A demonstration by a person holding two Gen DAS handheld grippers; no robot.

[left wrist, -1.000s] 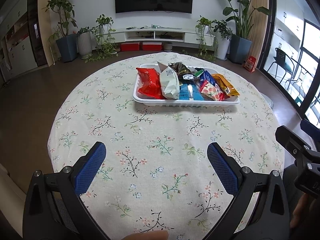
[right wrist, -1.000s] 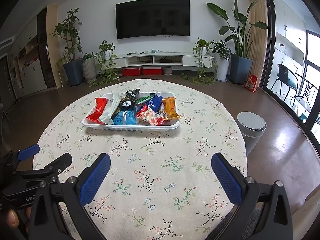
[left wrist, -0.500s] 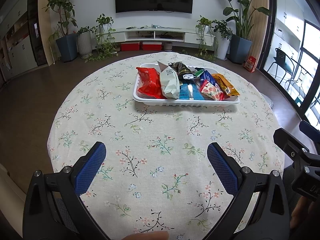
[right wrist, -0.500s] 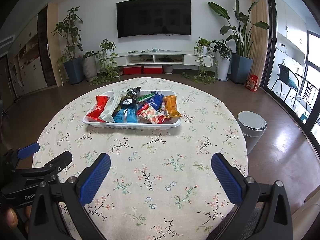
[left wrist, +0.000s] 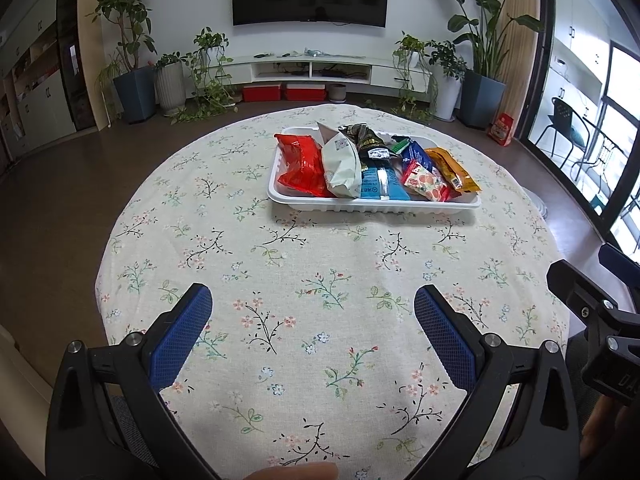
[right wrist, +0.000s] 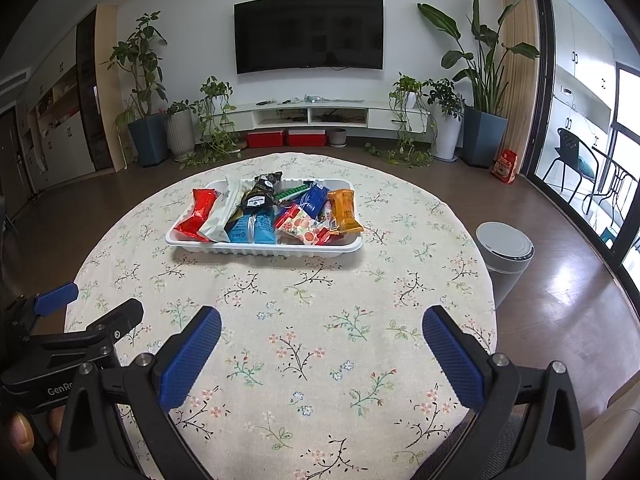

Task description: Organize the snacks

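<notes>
A white tray (left wrist: 372, 204) stands on the far half of the round table and holds several snack packs: a red one (left wrist: 302, 162), a white one (left wrist: 342, 162), a blue one (left wrist: 380, 184), an orange one (left wrist: 450, 166). The tray (right wrist: 264, 249) also shows in the right wrist view with the red pack (right wrist: 197, 214) and orange pack (right wrist: 344, 210). My left gripper (left wrist: 312, 304) is open and empty over the near table edge. My right gripper (right wrist: 320, 326) is open and empty beside it, also near the front edge.
The table wears a floral cloth (right wrist: 304, 320). A grey bin (right wrist: 505, 254) stands on the floor right of the table. Potted plants (right wrist: 146, 92), a TV (right wrist: 308, 34) and a low cabinet line the far wall. The right gripper shows at the left view's right edge (left wrist: 596, 312).
Both grippers stay open and nearly still. The right wrist view has drifted slightly rightward. Nothing on the tray has moved.
</notes>
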